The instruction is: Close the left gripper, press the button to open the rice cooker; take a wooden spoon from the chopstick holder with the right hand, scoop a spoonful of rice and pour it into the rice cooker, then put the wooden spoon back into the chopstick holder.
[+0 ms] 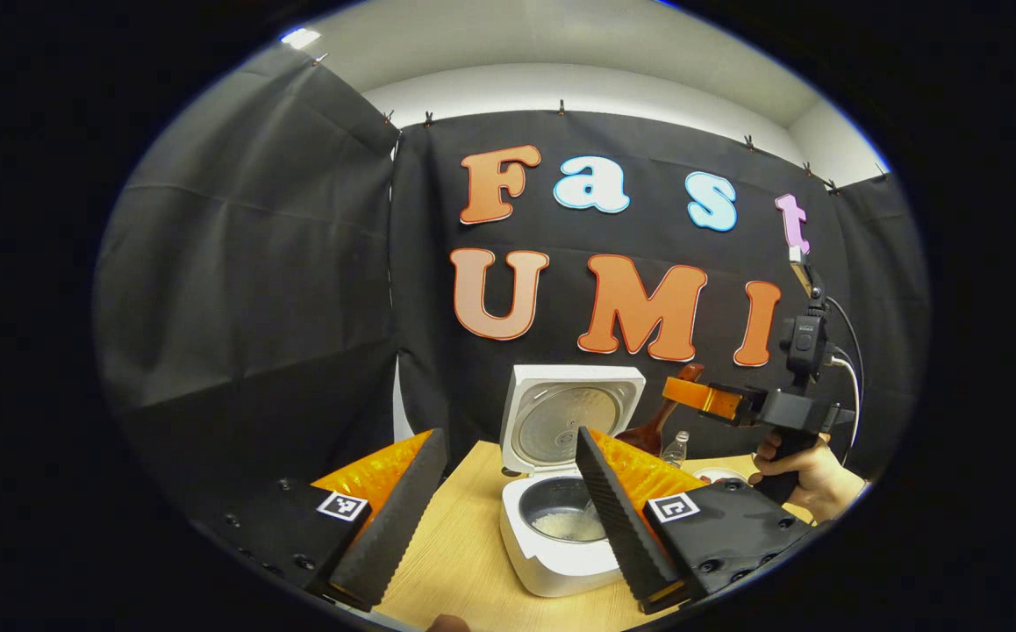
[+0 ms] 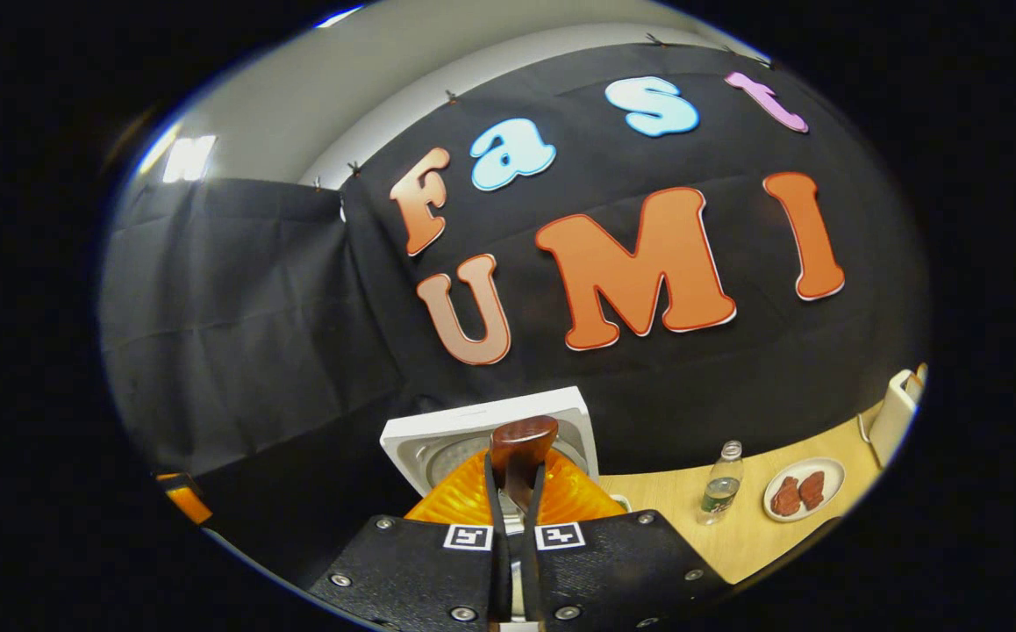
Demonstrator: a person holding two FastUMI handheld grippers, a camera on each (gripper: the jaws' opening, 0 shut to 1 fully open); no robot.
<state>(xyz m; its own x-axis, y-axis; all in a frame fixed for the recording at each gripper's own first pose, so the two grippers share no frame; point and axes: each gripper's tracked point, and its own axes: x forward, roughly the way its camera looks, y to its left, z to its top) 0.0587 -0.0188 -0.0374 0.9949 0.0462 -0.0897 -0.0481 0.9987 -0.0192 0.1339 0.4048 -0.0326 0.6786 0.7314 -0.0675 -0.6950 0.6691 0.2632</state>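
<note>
Rice cooker (image 1: 561,527): lid up, on desk (image 1: 455,544) | right hand-held gripper (image 2: 515,491): pinching wooden spoon (image 1: 661,417), handle steeply tilted, bowl low behind cooker | left hand-held gripper (image 1: 508,518): spread, idle | judgement: holder unseen.

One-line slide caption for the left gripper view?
Open left gripper frames the open rice cooker, rice inside, while the right gripper holds the wooden spoon beyond it.

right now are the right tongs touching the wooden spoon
Touching. In the right gripper view the right tongs are shut on the wooden spoon, its handle pinched between both fingers with no gap either side.
</note>
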